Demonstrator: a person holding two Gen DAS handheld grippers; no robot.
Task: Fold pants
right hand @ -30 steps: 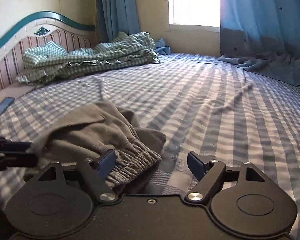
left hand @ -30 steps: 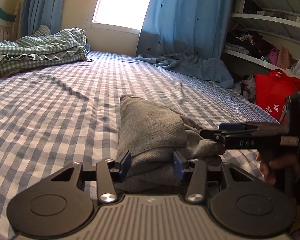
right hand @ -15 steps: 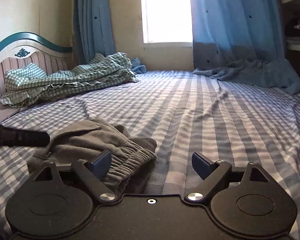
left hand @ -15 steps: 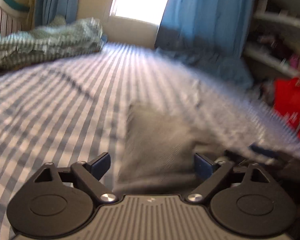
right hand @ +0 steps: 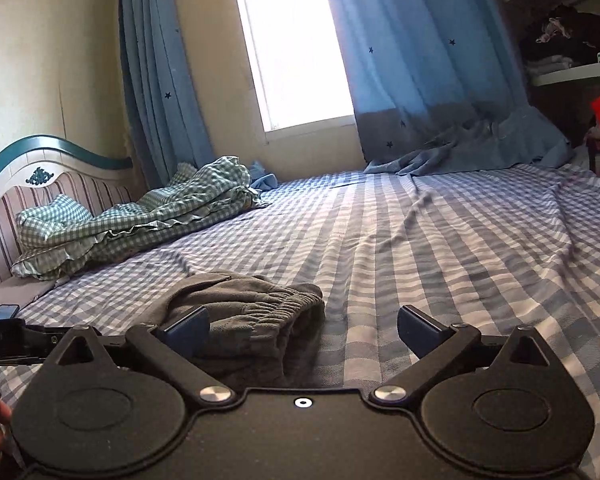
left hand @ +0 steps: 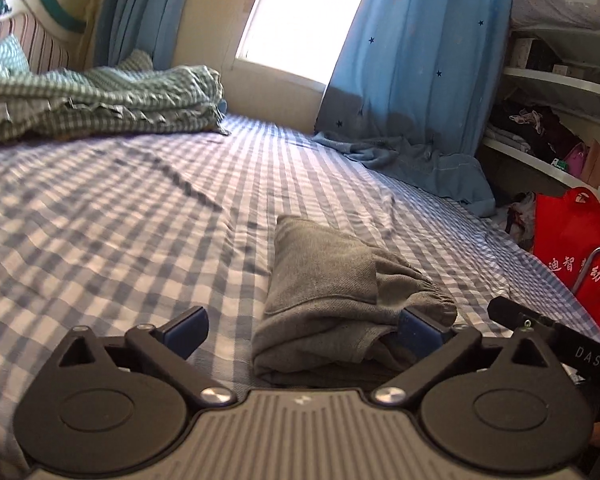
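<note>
The grey pants [left hand: 332, 296] lie folded into a small bundle on the blue checked bed sheet [left hand: 120, 240], elastic waistband to the right. My left gripper [left hand: 300, 330] is open, its jaws wide apart just in front of the bundle, holding nothing. In the right wrist view the pants [right hand: 244, 312] lie left of centre with the ribbed waistband facing me. My right gripper [right hand: 304, 334] is open and empty, just short of the bundle. The right gripper's body [left hand: 556, 340] shows at the right edge of the left wrist view.
A folded green checked quilt [right hand: 140, 220] lies by the striped headboard [right hand: 4, 208]. Blue curtains [left hand: 412, 80] hang by the window, pooling on the bed. A red bag [left hand: 572, 248] and shelves [left hand: 560, 80] stand beside the bed on the right. A phone [right hand: 5, 312] lies far left.
My left gripper opened, let go of the pants and drew back and up. The right gripper also lifted back from the bundle, staying open. The pants rest folded on the bed.
</note>
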